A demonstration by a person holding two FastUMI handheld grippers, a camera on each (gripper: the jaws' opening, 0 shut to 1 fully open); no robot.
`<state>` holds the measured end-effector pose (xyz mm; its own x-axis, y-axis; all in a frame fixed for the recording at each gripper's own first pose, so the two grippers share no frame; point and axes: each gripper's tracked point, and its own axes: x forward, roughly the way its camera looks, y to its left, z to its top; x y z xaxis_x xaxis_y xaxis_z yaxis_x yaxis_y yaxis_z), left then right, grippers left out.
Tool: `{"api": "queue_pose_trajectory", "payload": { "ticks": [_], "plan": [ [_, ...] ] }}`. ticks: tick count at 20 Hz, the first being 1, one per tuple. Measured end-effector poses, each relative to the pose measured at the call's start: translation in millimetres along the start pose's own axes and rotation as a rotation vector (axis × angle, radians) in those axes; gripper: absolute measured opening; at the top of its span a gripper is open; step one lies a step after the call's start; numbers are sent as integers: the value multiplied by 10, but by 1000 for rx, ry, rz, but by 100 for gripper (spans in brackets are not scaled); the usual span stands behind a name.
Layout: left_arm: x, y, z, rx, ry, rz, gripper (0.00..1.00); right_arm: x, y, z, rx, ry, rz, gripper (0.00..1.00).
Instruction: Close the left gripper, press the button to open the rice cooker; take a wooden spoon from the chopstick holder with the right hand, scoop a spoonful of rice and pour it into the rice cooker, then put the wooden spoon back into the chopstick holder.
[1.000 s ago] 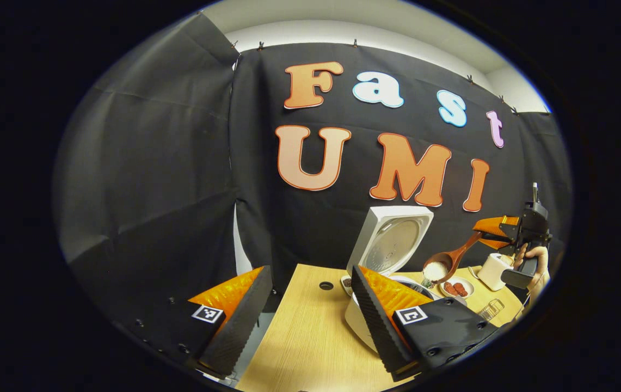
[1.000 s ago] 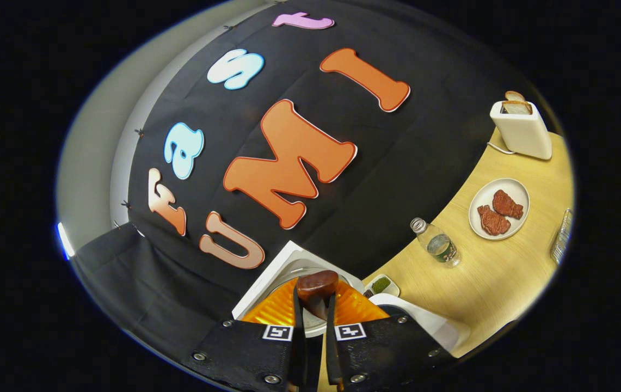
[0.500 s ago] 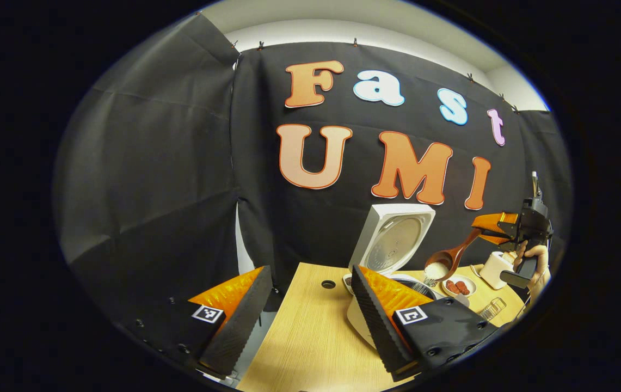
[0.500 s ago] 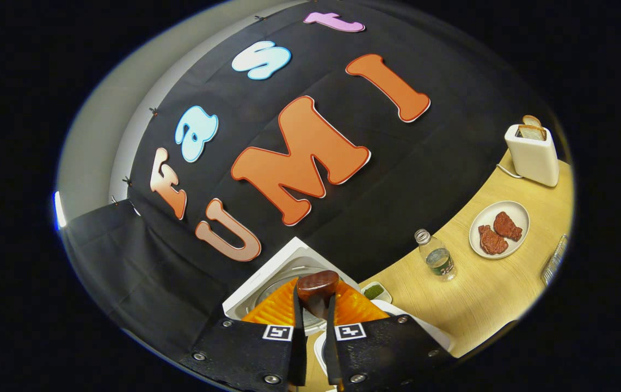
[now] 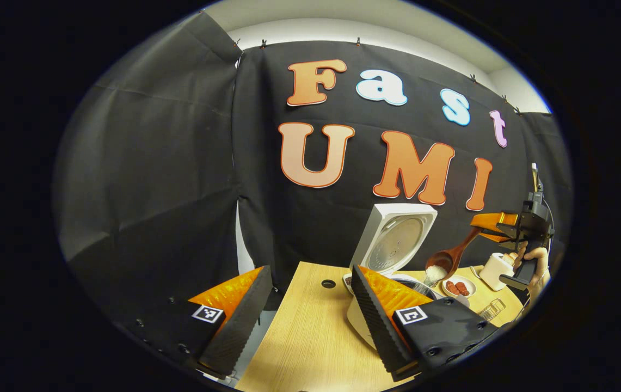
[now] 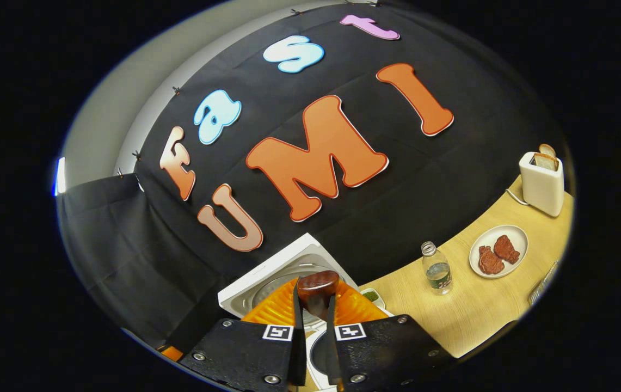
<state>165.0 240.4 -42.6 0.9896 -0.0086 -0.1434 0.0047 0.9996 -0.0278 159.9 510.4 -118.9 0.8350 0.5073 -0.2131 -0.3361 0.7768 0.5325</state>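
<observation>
Black cloth backs a pale wood tabletop (image 5: 310, 337), and the rice cooker (image 5: 394, 242) stands with its lid up at about two o'clock in the left gripper view. Big change: the wooden spoon (image 5: 449, 258) has dipped and tipped since a second ago, white rice now sliding off its bowl toward the pot, so the pour looks underway. Right gripper (image 6: 314, 326) is clamped on the spoon's handle. Left gripper (image 5: 310, 310) hangs with fingers wide apart, holding nothing. Room to move? A bottle (image 6: 436, 269) and plate (image 6: 498, 251) sit at three o'clock, well apart from the pot. The return path looks open.
</observation>
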Motion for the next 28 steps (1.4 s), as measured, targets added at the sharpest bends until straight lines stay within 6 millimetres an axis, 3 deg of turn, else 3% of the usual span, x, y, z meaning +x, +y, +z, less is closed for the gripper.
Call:
{"api": "queue_pose_trajectory", "payload": {
  "ticks": [18,28],
  "plan": [
    [-5,14,-72,-8,10,16,99,-12,463,-249,-427,10,93,13],
    [-92,29,-21,-26,0,44,99,-86,533,-397,-542,52,150,13]
  ]
}}
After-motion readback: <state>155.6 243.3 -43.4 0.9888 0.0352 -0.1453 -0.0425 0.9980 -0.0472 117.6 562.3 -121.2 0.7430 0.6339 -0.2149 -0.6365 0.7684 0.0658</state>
